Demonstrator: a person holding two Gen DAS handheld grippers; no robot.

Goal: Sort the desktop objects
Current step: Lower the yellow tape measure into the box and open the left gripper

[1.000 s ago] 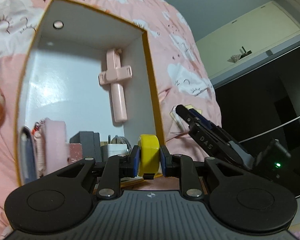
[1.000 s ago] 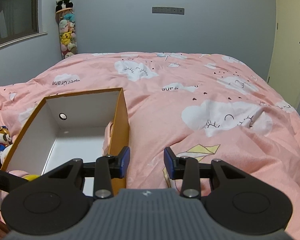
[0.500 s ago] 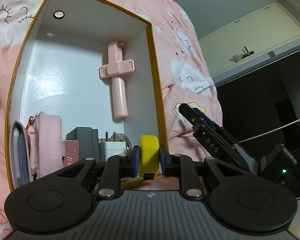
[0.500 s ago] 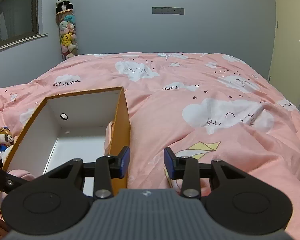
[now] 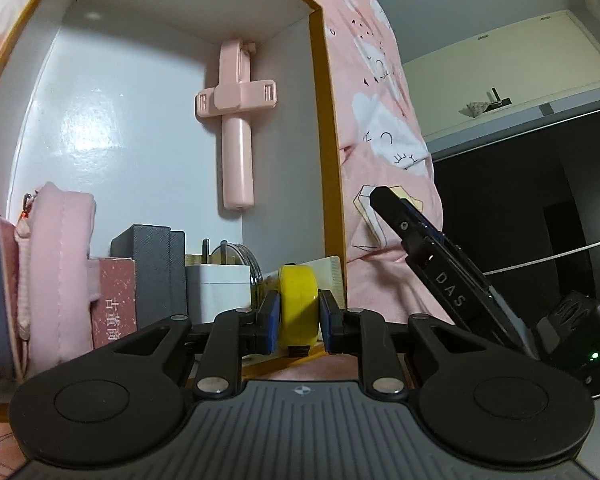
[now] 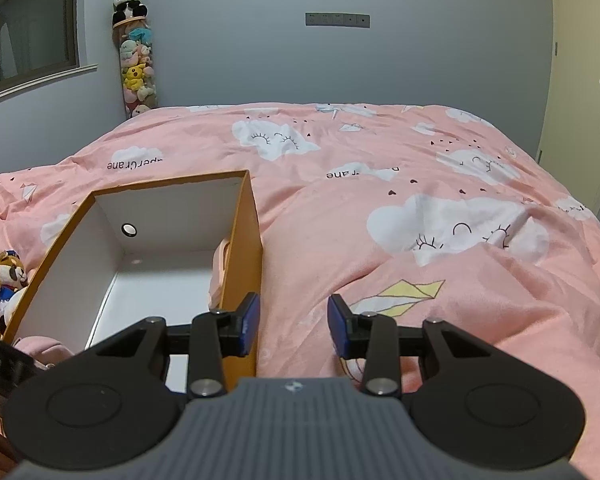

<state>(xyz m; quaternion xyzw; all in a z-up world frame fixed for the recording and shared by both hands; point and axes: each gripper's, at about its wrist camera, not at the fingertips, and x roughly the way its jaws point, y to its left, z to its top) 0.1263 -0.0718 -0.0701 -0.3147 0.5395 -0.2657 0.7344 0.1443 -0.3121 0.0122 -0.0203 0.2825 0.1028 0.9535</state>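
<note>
A big box (image 5: 328, 128) with orange sides and a white inside sits on a pink bed cover (image 6: 420, 208). Going left to right along the near end of the box: a soft pink pouch (image 5: 66, 264), a dark red little box (image 5: 114, 300) with white writing that is too small to read, a dark grey case (image 5: 152, 264), and a white plug (image 5: 218, 290) with its metal pins up. Farther back a pink selfie stick (image 5: 236, 128) lies flat on the white floor, near the right wall.

Next comes the left gripper (image 5: 299, 316). Its two blue pads pinch a round yellow tape measure (image 5: 299, 300), which is at the near right corner of the box.

To the right, outside the box, is the right gripper (image 6: 293, 324). One black finger says "DAS". Its pads are spread apart over the bed cover with nothing between them.

The cover has white clouds and upside-down words, partly "perCrane"
</note>
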